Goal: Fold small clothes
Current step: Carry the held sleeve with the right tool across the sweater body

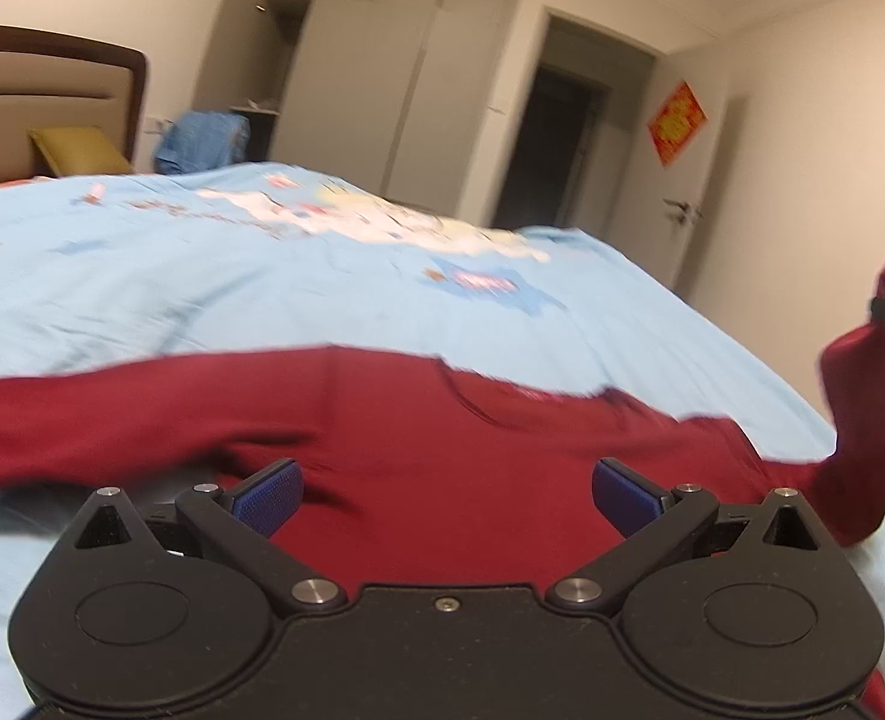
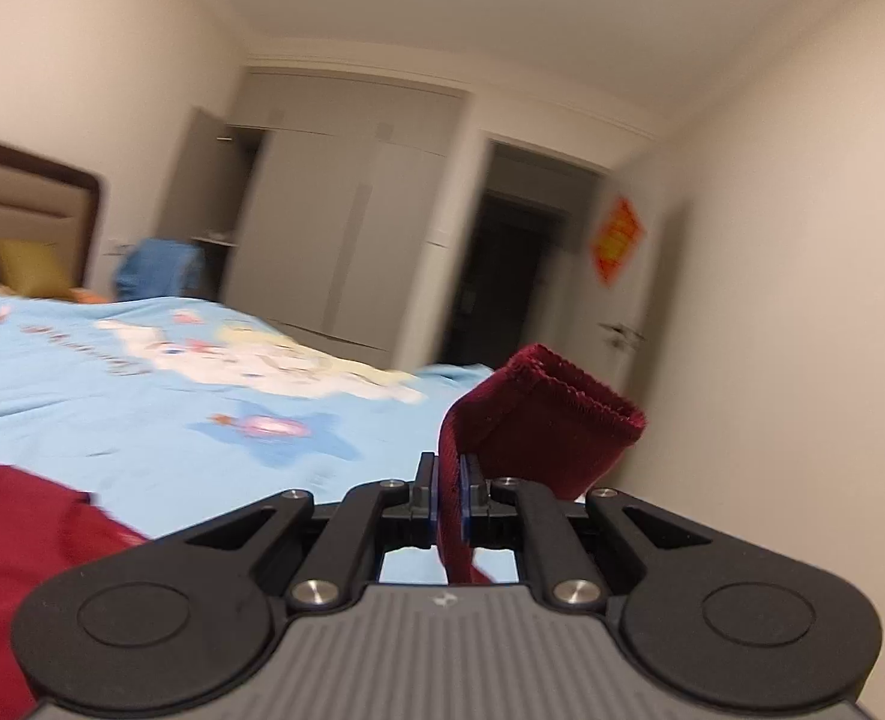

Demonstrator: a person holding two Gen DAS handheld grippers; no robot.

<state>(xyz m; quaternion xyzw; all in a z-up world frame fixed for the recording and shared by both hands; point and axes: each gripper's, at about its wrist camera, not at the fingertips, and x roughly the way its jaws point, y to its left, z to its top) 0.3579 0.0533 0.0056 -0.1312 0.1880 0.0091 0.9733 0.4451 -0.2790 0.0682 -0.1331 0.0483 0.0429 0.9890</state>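
The right gripper (image 2: 449, 495) is pinching the cuff of the dark red long-sleeved top (image 1: 442, 468), soft and limp, lying near the bed's (image 1: 142, 276) right edge; the left gripper (image 1: 445, 495) is hovering spread over its body.

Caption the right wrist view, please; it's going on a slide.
Right gripper shut on the red top's sleeve cuff, lifted above the light blue bedspread.

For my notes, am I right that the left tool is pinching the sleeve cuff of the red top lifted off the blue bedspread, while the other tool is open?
Not quite: the right tool pinches the sleeve cuff, as the right wrist view shows. The left tool is open over the red top on the blue bedspread.
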